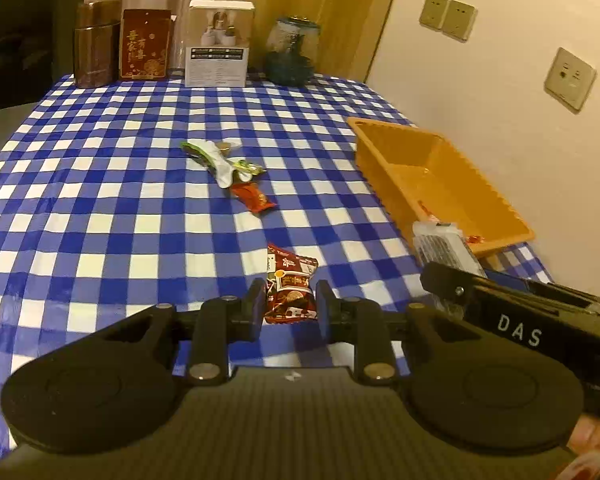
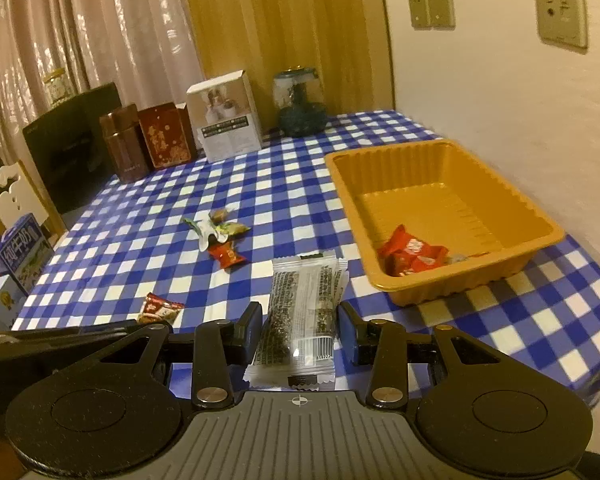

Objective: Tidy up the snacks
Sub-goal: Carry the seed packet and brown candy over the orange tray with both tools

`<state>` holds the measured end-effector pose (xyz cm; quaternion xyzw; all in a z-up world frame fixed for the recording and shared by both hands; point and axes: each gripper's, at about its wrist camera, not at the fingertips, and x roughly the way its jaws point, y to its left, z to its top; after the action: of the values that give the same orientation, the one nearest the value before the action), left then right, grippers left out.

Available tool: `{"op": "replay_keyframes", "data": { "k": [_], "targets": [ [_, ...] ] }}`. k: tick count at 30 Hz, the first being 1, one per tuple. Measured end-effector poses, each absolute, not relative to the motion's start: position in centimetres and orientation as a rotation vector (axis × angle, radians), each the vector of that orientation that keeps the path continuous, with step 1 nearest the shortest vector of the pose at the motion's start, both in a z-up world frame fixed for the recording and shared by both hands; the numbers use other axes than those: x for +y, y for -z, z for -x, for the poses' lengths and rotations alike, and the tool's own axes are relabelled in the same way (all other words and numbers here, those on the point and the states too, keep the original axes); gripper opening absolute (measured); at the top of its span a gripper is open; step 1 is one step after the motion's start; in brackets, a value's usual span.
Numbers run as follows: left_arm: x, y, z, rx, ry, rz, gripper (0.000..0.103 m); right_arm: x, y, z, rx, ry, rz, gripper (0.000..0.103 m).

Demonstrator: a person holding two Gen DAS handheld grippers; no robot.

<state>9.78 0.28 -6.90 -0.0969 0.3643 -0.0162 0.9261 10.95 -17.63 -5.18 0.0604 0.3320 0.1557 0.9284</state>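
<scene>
My left gripper [image 1: 287, 300] stands around a dark red snack packet [image 1: 290, 286]; its jaws touch the packet's sides, which lies low over the checked cloth. My right gripper [image 2: 300, 322] holds a clear packet of dark seeds [image 2: 302, 312] between its jaws; the same packet shows in the left wrist view [image 1: 446, 246] near the tray. An orange tray [image 2: 496, 258] on the right holds red packets [image 2: 414, 254]. Loose snacks lie mid-table: a red candy [image 1: 256, 197] and a green-white wrapper [image 1: 220, 160].
Tins [image 1: 94, 46], a red box [image 1: 145, 44], a white box [image 1: 219, 44] and a glass jar [image 1: 292, 52] line the table's far edge. Milk cartons [image 2: 18, 254] stand at the left. The wall [image 1: 520, 92] runs close behind the tray.
</scene>
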Motion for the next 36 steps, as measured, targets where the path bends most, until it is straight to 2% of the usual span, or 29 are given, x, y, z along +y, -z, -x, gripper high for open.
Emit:
{"op": "replay_keyframes", "data": {
  "k": [17,36],
  "targets": [
    [-2.9,3.6,-7.5,0.703,0.052,0.168,0.023,-21.3,2.3,-8.6,0.638,-0.298,-0.151,0.041],
    [-5.0,2.9,-7.4,0.703,0.097,0.135,0.023,-23.9,1.3,-8.3,0.613,-0.251,-0.18,0.041]
  ]
}}
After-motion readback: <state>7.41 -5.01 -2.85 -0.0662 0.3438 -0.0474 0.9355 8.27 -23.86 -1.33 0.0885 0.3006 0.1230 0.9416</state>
